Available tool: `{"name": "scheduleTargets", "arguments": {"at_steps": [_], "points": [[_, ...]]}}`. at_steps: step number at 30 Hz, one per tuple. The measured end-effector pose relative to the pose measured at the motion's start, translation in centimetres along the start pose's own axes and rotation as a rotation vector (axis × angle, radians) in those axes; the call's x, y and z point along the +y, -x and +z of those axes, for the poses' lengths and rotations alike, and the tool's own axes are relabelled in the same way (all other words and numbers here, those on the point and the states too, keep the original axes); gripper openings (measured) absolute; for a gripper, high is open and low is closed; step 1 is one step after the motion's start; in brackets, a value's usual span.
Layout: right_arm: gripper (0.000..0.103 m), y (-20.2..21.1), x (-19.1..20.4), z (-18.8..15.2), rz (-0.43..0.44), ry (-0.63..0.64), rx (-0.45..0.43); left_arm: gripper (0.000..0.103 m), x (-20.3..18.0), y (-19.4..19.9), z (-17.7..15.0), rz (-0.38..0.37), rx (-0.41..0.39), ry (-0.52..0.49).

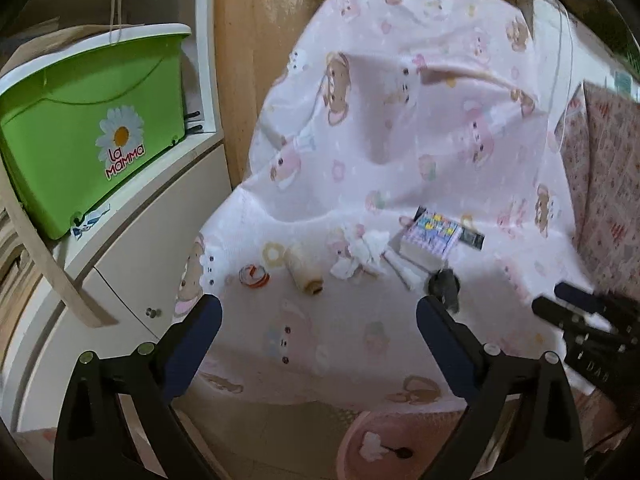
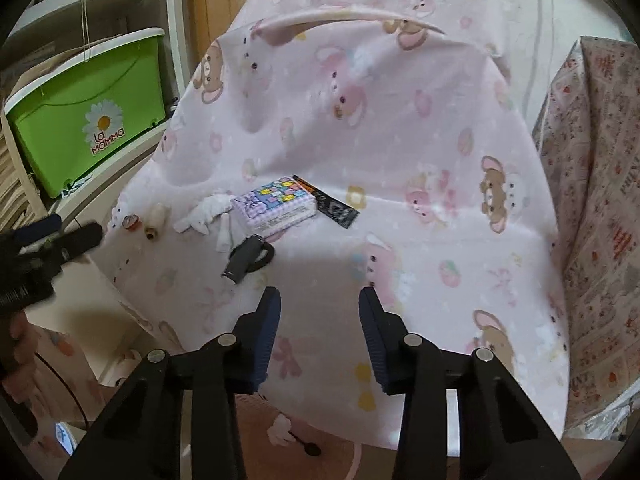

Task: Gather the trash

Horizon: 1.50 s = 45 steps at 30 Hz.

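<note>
Trash lies on a table draped in a pink bear-print cloth [image 1: 400,120]: a crumpled white tissue [image 1: 364,254] [image 2: 204,214], a black wrapper [image 1: 472,236] [image 2: 332,204] and a dark grey scrap [image 1: 444,286] [image 2: 246,258]. Beside them are a patterned box [image 1: 430,240] [image 2: 276,208], a cream thread spool [image 1: 304,270] [image 2: 154,220] and a small red-and-white round item [image 1: 254,276] [image 2: 132,222]. My left gripper [image 1: 318,314] [image 2: 60,236] hangs wide open, short of the spool and tissue. My right gripper [image 2: 320,304] [image 1: 580,312] stands partly open, nothing between its fingers, just short of the grey scrap.
A green lidded box [image 1: 92,128] sits on a white shelf unit [image 1: 160,240] at the left. Patterned fabric [image 2: 600,200] rises at the right. Below the table's front edge lies a pink round thing [image 1: 384,440] with a white scrap on it.
</note>
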State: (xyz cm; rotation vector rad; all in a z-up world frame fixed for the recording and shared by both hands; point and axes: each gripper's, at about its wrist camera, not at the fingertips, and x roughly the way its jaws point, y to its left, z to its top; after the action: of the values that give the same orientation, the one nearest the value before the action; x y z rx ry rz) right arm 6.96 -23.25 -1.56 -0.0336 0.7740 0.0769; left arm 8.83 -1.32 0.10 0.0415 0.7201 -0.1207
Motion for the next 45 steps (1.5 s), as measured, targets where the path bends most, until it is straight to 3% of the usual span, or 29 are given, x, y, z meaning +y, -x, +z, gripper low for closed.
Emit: {"name": "scheduleTargets", "arguments": {"at_steps": [4,7,11,13,16,20,23,30,33,37,41,45], "points": [[0.043,-1.4,0.2,0.5,0.04,-0.027,0.026,0.095,-0.6,-0.6,-0.3,-0.013,0.023,-0.042],[0.043,-2.1,0.5,0.8,0.06,-0.045,0.033,0.078,-0.8,-1.0,-0.5,-0.057,0.069,-0.048],[0.043,-2.5,1.3,1.4,0.073,-0.049,0.012,0.076,-0.9,-1.3,-0.6,-0.044,0.071,-0.05],[0.043,-2.4,1.6,1.8,0.087,-0.05,0.006,0.078,-0.8,-1.2,-0.5,-0.024,0.067,-0.042],[0.043,-2.2,2.1,2.1,0.081,-0.046,-0.022,0.091,-0.6,-0.9,-0.4,-0.023,0.054,-0.026],[0.045,-2.6,1.7,2.7,0.1,-0.082,-0.016,0.099,-0.2,0.3,0.0,-0.003,-0.03,0.007],[0.054,-3.3,0.8,3.1,0.147,-0.145,0.011,0.102,-0.1,0.6,0.3,0.014,-0.064,-0.008],[0.054,-5.0,-1.1,3.3,0.22,-0.279,0.056,0.102,0.9,0.2,0.7,0.004,-0.056,0.018],[0.054,-5.3,-1.0,3.2,0.191,-0.269,0.042,0.102,1.3,0.1,0.9,0.012,-0.055,0.032],[0.054,-5.9,1.2,2.7,0.141,-0.164,0.03,0.102,1.9,-0.3,0.9,0.064,-0.05,0.044],[0.054,-6.7,3.4,1.9,0.107,-0.101,0.017,0.102,2.9,-1.0,1.0,0.061,-0.029,0.086],[0.04,-7.5,4.1,1.5,0.066,-0.097,0.003,0.102,3.5,-1.4,0.8,0.055,-0.009,0.123]]}}
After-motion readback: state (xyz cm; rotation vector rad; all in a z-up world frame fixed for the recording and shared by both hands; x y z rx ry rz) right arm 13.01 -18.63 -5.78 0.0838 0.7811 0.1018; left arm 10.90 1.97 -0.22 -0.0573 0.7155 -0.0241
